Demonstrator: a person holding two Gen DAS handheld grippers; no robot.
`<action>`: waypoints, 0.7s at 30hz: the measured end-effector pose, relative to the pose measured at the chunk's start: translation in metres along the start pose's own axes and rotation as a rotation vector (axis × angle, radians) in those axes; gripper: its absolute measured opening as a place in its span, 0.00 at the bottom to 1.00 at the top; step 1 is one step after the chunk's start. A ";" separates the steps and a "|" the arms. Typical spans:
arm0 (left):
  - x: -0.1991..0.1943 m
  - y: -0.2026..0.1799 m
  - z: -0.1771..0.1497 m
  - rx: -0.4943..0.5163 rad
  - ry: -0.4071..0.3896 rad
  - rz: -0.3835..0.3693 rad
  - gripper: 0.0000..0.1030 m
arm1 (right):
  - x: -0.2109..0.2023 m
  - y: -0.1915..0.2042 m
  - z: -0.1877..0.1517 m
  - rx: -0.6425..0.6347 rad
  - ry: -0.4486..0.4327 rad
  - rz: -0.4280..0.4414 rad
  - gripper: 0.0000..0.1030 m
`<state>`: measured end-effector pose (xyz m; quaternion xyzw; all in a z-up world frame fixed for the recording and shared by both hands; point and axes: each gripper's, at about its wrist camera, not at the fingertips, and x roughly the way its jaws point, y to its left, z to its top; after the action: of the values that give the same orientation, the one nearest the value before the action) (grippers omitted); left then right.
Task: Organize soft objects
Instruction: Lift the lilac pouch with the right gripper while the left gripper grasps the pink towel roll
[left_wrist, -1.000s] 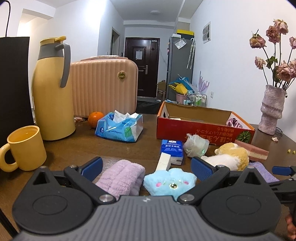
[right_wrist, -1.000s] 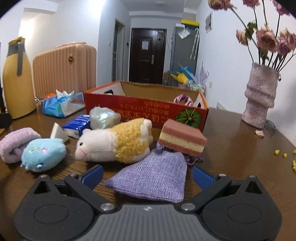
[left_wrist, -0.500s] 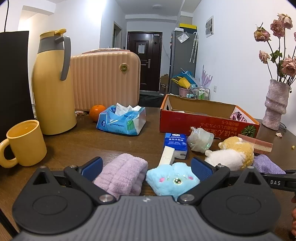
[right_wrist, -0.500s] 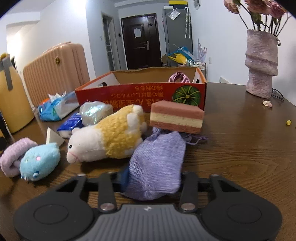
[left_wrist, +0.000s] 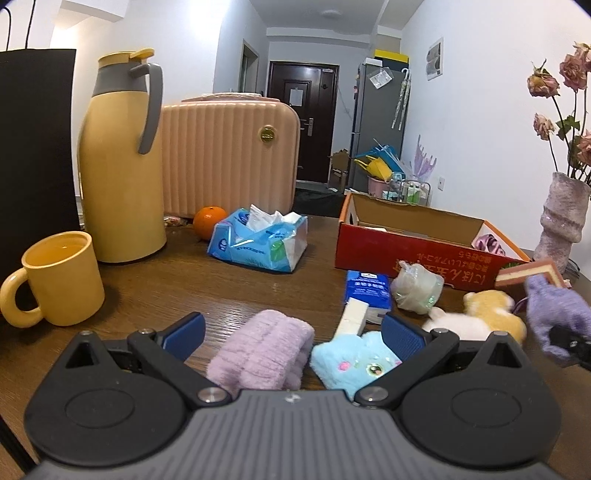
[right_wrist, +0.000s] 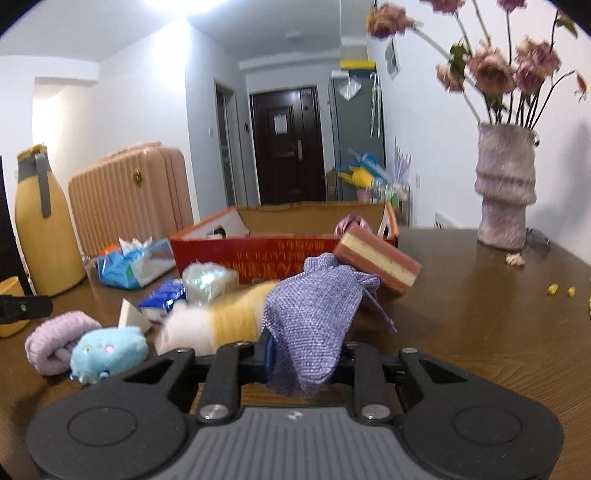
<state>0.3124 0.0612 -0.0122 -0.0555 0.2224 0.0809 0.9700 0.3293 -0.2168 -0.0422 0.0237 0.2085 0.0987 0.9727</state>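
The right gripper (right_wrist: 304, 354) has just been closing its jaws, and now they pinch the purple bag (right_wrist: 314, 314) tight. The bag hangs in a bunch between them, its free end pointing up and away from the camera, off the brown surface (right_wrist: 480, 332).

The red box (right_wrist: 280, 254) sits straight ahead of the bag, a little farther back (one pink thing lies in it). The box is long from side to side, and its open top faces up. So the bag probably has to go forward and up over the near wall, then down inside. A striped sponge (right_wrist: 376, 258) leans near that wall, just behind the bag, and could get bumped.

The right hand is the nearer one to the box. The left gripper (left_wrist: 291, 332) waits with its jaws wide open and nothing in them. A fuzzy pink roll (left_wrist: 262, 354) and a blue plush toy (left_wrist: 354, 360) lie on the surface just in front of it, between its two blue pads. The yellow and white plush sheep (left_wrist: 476, 317) lies between the two grippers, beside the bag.
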 end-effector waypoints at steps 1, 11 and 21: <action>0.000 0.002 0.000 0.000 -0.002 0.005 1.00 | -0.004 0.000 0.000 -0.002 -0.016 -0.003 0.21; 0.005 0.018 0.003 0.002 -0.002 0.047 1.00 | -0.023 -0.007 0.004 0.013 -0.104 -0.030 0.21; 0.016 0.030 0.001 0.033 0.014 0.063 1.00 | -0.024 -0.012 0.004 0.030 -0.112 -0.051 0.21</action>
<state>0.3217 0.0928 -0.0210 -0.0329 0.2319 0.1074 0.9662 0.3122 -0.2333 -0.0298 0.0387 0.1556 0.0693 0.9846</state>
